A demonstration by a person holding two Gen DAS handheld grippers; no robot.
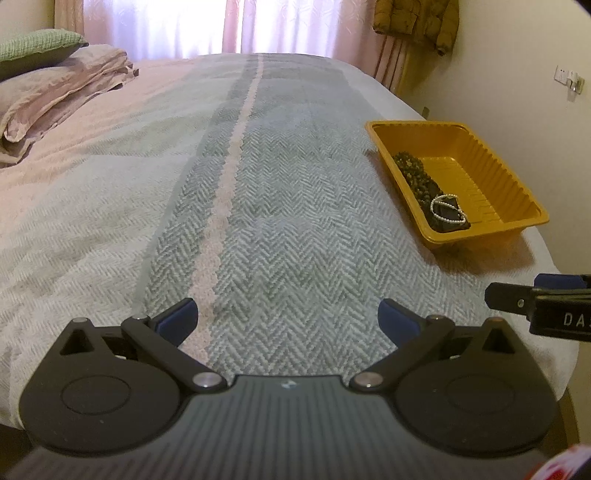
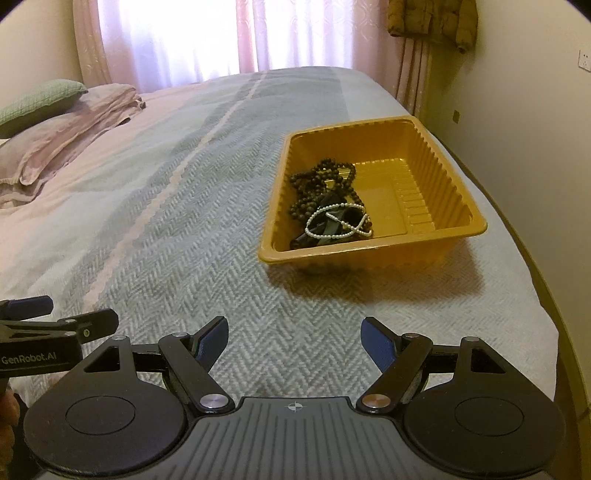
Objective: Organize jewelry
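A yellow plastic tray (image 2: 439,162) sits on the bed near its right edge; it also shows in the left wrist view (image 1: 491,173). Inside it lie a dark beaded necklace (image 2: 321,177), a white pearl bracelet (image 2: 338,221) and a dark item under the pearls. The same beads (image 1: 410,166) and pearls (image 1: 447,212) show in the left wrist view. My left gripper (image 1: 288,319) is open and empty, low over the bedspread, left of the tray. My right gripper (image 2: 295,341) is open and empty, short of the tray's near wall.
The bed is covered with a grey-green herringbone bedspread (image 1: 266,206) with a pale stripe. Pillows (image 1: 55,92) lie at the far left. Pink curtains (image 2: 258,33) and a wall (image 2: 535,110) stand beyond. The bed's right edge (image 2: 517,229) runs close to the tray.
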